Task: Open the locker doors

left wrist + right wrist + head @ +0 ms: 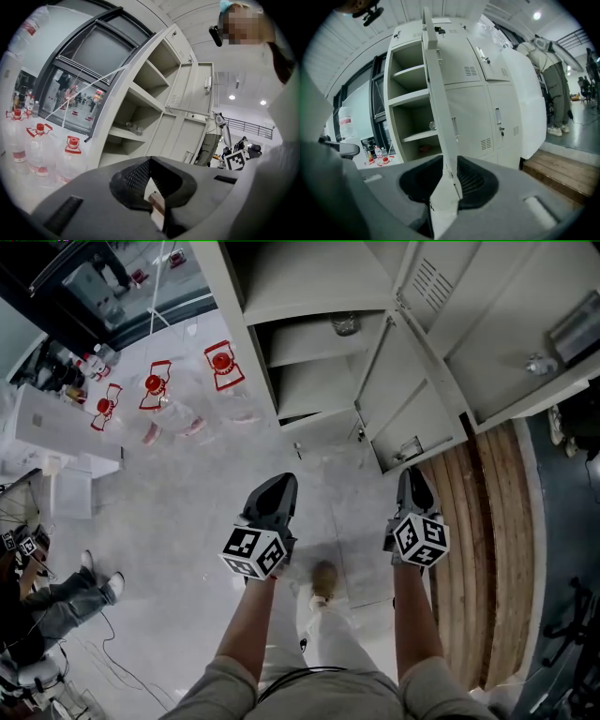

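The grey locker (309,296) stands with its left column's shelves bare to view. Its upper door (525,315) and lower door (417,418) are swung out to the right. My right gripper (412,479) is at the lower door's free edge. In the right gripper view that door (440,117) runs edge-on between the jaws, and the right gripper (446,161) is shut on it. My left gripper (278,486) hangs in front of the locker, apart from it. In the left gripper view the left gripper (150,161) is shut and holds nothing.
A clear bottle (345,324) lies on a shelf. Large water bottles with red caps (221,362) stand left of the locker. A wooden platform (487,549) lies to the right. More lockers (497,117) stay closed. A seated person's legs (56,601) show at far left.
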Demonstrator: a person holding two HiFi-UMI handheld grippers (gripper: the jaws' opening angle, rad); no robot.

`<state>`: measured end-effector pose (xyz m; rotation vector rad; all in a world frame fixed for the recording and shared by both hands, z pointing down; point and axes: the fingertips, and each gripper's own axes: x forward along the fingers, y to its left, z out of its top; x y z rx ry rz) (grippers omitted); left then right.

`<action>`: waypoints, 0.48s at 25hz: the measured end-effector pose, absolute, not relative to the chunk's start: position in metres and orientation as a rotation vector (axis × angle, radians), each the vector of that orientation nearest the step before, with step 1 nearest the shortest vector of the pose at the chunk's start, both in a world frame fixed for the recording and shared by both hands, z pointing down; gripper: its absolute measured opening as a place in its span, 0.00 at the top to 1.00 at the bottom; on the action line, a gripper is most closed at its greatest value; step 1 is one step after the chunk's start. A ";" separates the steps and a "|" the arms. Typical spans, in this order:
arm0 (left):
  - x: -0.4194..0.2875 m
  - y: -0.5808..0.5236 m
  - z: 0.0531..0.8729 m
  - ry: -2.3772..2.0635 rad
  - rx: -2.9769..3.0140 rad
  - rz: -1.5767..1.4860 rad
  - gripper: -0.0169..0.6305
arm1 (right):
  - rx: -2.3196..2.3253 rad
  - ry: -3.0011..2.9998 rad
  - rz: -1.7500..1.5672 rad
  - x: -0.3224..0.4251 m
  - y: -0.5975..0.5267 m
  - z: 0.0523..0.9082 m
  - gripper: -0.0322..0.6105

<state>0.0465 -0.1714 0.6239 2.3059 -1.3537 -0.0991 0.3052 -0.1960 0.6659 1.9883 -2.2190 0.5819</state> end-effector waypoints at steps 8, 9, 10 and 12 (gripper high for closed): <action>0.038 -0.168 0.611 -1.363 2.319 -0.109 0.98 | 1.980 -2.224 0.604 0.297 -0.186 0.658 0.95; 0.037 -0.168 0.609 -1.364 2.321 -0.111 0.98 | 1.965 -2.236 0.599 0.294 -0.185 0.656 0.95; 0.036 -0.167 0.607 -1.366 2.324 -0.111 0.98 | 1.948 -2.249 0.592 0.291 -0.185 0.653 0.95; 0.035 -0.167 0.601 -1.368 2.329 -0.113 0.98 | 1.912 -2.279 0.575 0.284 -0.185 0.646 0.95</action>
